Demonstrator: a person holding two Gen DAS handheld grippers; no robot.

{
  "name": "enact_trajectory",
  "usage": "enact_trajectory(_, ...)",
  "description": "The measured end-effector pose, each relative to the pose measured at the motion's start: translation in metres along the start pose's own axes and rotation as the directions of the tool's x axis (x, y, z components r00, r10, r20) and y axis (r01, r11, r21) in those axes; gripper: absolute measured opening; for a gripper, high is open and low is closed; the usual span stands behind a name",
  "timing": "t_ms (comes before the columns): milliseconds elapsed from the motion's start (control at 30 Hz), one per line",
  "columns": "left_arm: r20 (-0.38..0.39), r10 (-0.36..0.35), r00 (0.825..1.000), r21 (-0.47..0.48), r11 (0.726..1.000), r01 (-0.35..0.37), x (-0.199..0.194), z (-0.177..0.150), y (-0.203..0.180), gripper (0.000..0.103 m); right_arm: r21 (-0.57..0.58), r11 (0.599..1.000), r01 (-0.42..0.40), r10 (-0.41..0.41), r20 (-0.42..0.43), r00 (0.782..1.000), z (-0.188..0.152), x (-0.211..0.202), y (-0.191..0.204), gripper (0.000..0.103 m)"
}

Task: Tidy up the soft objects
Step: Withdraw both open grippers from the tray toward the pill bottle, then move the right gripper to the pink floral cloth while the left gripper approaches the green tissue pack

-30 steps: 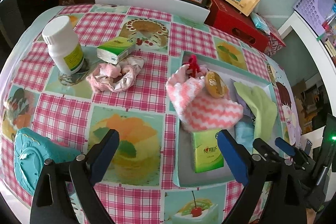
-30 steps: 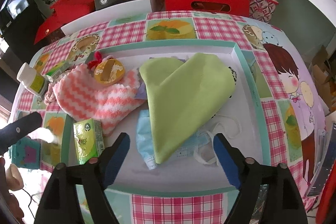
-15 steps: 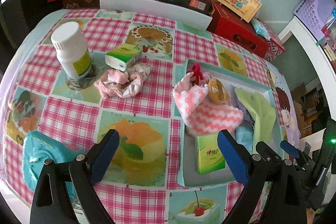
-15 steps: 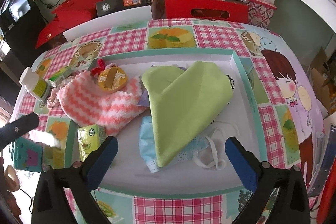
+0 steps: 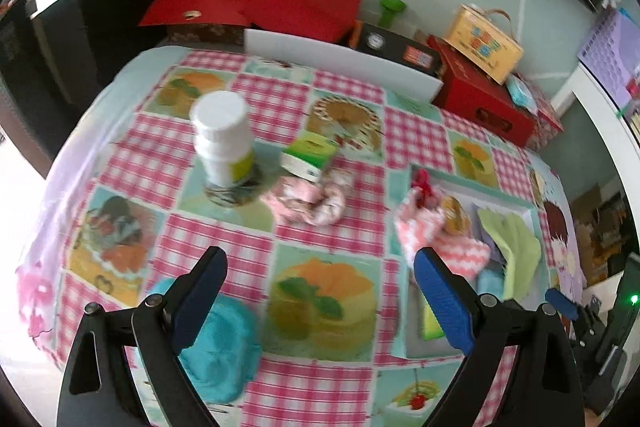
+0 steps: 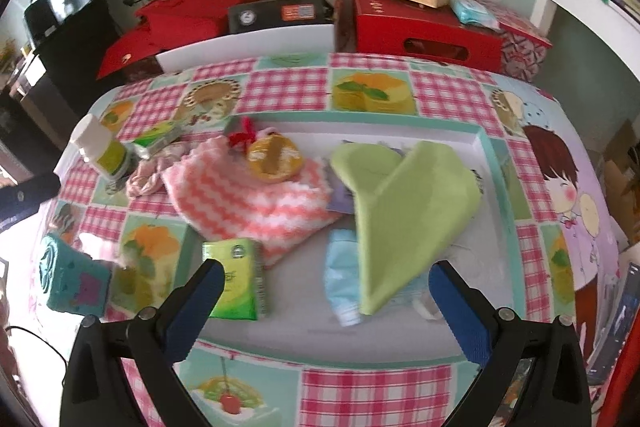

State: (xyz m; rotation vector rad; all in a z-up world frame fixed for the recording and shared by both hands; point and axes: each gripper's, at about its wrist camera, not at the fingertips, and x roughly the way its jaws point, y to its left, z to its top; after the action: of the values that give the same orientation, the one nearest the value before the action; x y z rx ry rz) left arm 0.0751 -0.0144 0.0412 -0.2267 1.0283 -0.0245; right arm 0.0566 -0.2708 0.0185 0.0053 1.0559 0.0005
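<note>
Both the left tool (image 5: 318, 291) and the right tool (image 6: 322, 301) hang wide open and empty above the tabletop (image 5: 224, 247). Most soft things lie in the tray (image 6: 490, 163); the crumpled pink cloth (image 5: 310, 201) remains outside, left of it beside the white bottle (image 5: 224, 143). Likely next: the left tool reaches far-left, closing on that cloth.

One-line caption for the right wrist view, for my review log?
Open right hand-held gripper above a tray holding a green cloth, pink striped towel and tissue pack.

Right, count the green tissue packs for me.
2. One green tissue pack lies inside the tray at its near left corner. The other green tissue pack sits on the tablecloth beside the white bottle. More could hide under cloths.
</note>
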Motion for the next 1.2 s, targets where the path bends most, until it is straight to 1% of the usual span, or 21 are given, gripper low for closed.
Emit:
enact_trajectory(133, 0.008, 0.029, 1.0, -0.055, 0.998, -0.029, -0.002, 0.004, 0.026, 0.095, -0.027, 1.0, -0.008, 0.008, -0.01, 1.0, 0.0, 0.004, 0.013, 0.103)
enact_trajectory(300, -0.004, 0.054, 0.999, -0.125, 0.991, -0.054, 0.001, 0.006, 0.056, 0.095, -0.056, 0.998, -0.014, 0.013, -0.02, 1.0, 0.0, 0.008, 0.025, 0.103)
enact_trajectory(500, -0.014, 0.067, 0.998, -0.159, 0.985, -0.068, 0.004, 0.011, 0.078, 0.095, -0.097, 0.995, -0.033, 0.03, -0.03, 0.999, 0.003, 0.014, 0.047, 0.103)
enact_trajectory(567, -0.021, 0.065, 0.998, -0.159, 0.985, -0.067, 0.007, 0.013, 0.081, 0.095, -0.112, 0.993, -0.042, 0.039, -0.032, 0.999, 0.004, 0.015, 0.054, 0.103)
enact_trajectory(667, -0.048, 0.036, 0.998, -0.15, 0.988, -0.043, 0.014, 0.016, 0.085, 0.095, -0.147, 0.987, -0.06, 0.056, -0.029, 0.998, 0.008, 0.018, 0.067, 0.103)
enact_trajectory(800, -0.091, 0.032, 0.995, -0.091, 0.995, -0.041, 0.025, 0.024, 0.084, 0.095, -0.17, 0.981, -0.094, 0.091, -0.028, 0.995, 0.014, 0.021, 0.082, 0.103)
enact_trajectory(900, -0.123, 0.022, 0.992, -0.069, 0.997, -0.031, 0.033, 0.032, 0.085, 0.095, -0.184, 0.977, -0.105, 0.102, -0.023, 0.995, 0.021, 0.024, 0.092, 0.103)
enact_trajectory(1000, -0.152, 0.011, 0.988, -0.069, 0.997, -0.021, 0.04, 0.038, 0.086, 0.095, -0.197, 0.973, -0.121, 0.12, -0.021, 0.993, 0.029, 0.027, 0.103, 0.103)
enact_trajectory(1200, -0.169, 0.003, 0.986, -0.077, 0.997, -0.017, 0.05, 0.047, 0.087, 0.095, -0.244, 0.957, -0.156, 0.158, -0.013, 0.987, 0.048, 0.034, 0.13, 0.103)
